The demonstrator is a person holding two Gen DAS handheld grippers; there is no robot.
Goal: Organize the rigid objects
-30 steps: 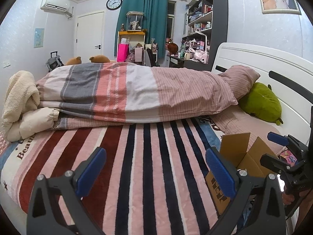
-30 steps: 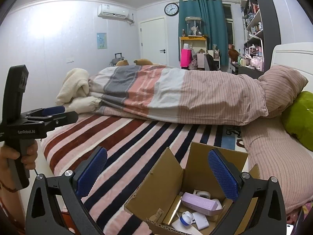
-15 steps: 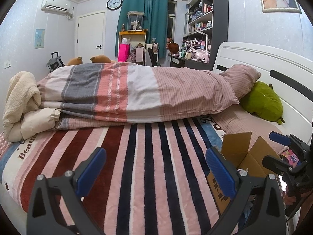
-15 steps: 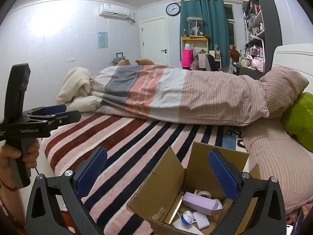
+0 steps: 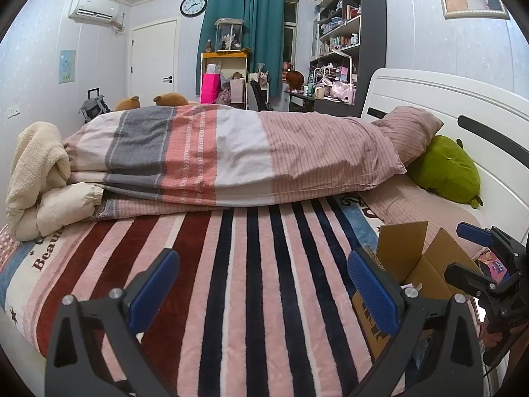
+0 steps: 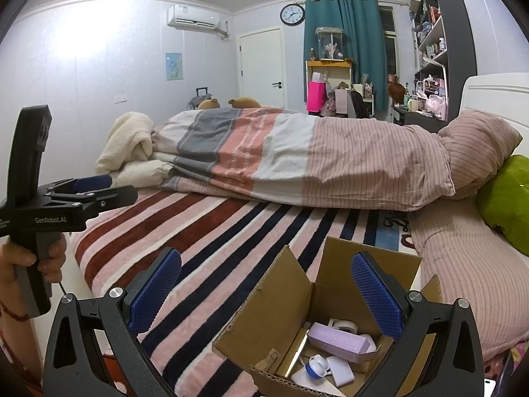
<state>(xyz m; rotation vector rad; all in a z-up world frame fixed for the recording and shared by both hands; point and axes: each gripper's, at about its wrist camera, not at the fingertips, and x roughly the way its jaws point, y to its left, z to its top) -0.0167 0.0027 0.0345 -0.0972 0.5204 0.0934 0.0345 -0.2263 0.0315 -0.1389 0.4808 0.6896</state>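
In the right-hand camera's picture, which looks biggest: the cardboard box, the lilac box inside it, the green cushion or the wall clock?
As they look in that view, largest first:
1. cardboard box
2. green cushion, though the picture's edge cuts it off
3. lilac box
4. wall clock

The cardboard box is nearest the camera and the clock farthest, so true sizes may differ.

"GenRobot.AI" is printed in pale letters on the black side of the left gripper (image 6: 89, 195), seen from the right wrist. "Beau", cut off by the cream jacket (image 5: 62, 208), runs along the blanket (image 5: 41, 258) edge. Dark print on the box (image 5: 373, 324) side is hidden behind a finger and cannot be read. The wall clock (image 5: 193, 5) numerals are too small to read.
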